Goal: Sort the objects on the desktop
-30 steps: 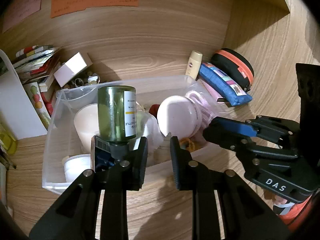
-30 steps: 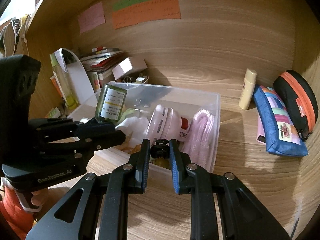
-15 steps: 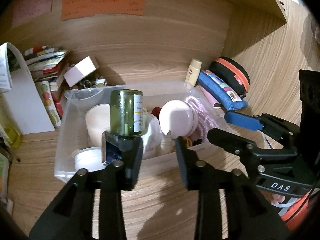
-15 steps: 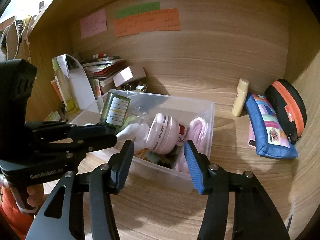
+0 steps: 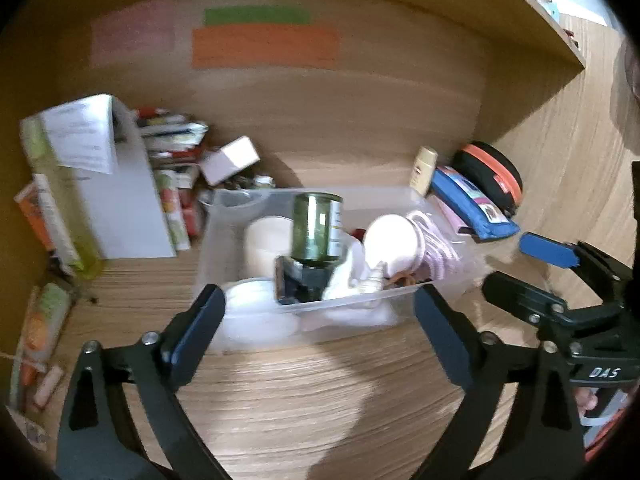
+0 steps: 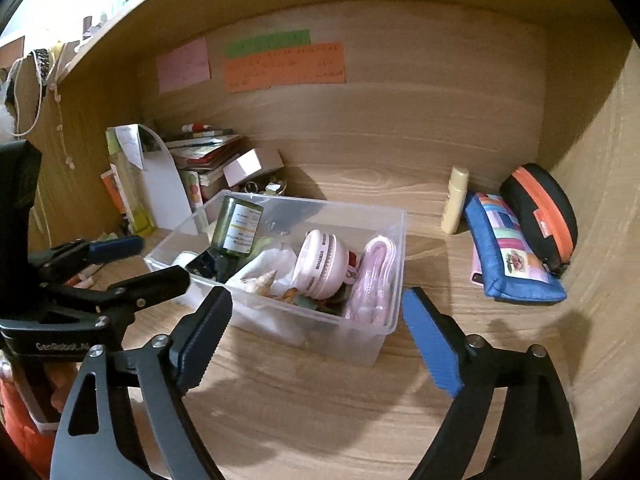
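Observation:
A clear plastic bin [image 5: 344,314] [image 6: 394,248] stands on the wooden desk. A green glass bottle [image 5: 317,229] [image 6: 237,227] leans neck-down in it, beside a round pink-and-white case [image 5: 394,242] [image 6: 324,266], a pink cord bundle [image 6: 374,276], white cloth and a shell [image 6: 260,281]. My left gripper [image 5: 320,320] is wide open and empty, just in front of the bin. My right gripper [image 6: 318,334] is wide open and empty at the bin's near right corner. Each gripper shows in the other's view.
A blue pencil case [image 6: 508,250] [image 5: 472,208], a black-and-orange pouch [image 6: 540,212] and a cream tube [image 6: 454,200] lie right of the bin. Books, a white file holder [image 6: 164,184] and a small white box [image 6: 250,166] stand at the back left. Sticky notes hang on the back wall.
My left gripper has let go of the green bottle, which now rests in the bin. The right gripper let go of a small dark clip. Both have opened wide and pulled back.

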Available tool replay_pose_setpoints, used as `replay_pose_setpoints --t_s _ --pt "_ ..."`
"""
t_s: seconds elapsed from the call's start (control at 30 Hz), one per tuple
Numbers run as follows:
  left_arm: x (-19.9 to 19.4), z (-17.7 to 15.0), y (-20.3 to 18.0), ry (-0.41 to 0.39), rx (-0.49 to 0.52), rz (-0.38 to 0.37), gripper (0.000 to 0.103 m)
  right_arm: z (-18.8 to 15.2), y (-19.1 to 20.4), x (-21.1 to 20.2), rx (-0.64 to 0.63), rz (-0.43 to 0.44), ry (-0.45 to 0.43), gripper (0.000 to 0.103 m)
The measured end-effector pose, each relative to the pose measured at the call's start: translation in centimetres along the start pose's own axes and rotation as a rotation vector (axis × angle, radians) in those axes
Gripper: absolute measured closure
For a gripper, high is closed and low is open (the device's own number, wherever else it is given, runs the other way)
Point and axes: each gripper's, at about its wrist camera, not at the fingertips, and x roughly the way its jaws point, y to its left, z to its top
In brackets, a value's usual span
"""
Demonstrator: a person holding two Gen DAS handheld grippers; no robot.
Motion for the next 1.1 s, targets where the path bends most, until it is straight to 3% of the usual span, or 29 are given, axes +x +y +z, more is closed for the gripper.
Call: replay_pose_setpoints --t_s 0.2,0.63,1.1 --pt "-1.2 -0.6 0.1 0.001 -0.014 0.031 0.004 -0.6 0.6 -1.9 0.014 -0.029 -0.034 0.002" --pt "-3.7 -2.5 -0.1 -0.062 -0.022 0.129 0.003 -2.0 0.6 -4.6 0.078 -0.043 -0.072 0.0" --pt "-3.3 -3.5 -0.8 -0.05 0.001 0.123 0.002 -2.9 1.5 -5.4 0.047 -0.061 -0.077 0.0"
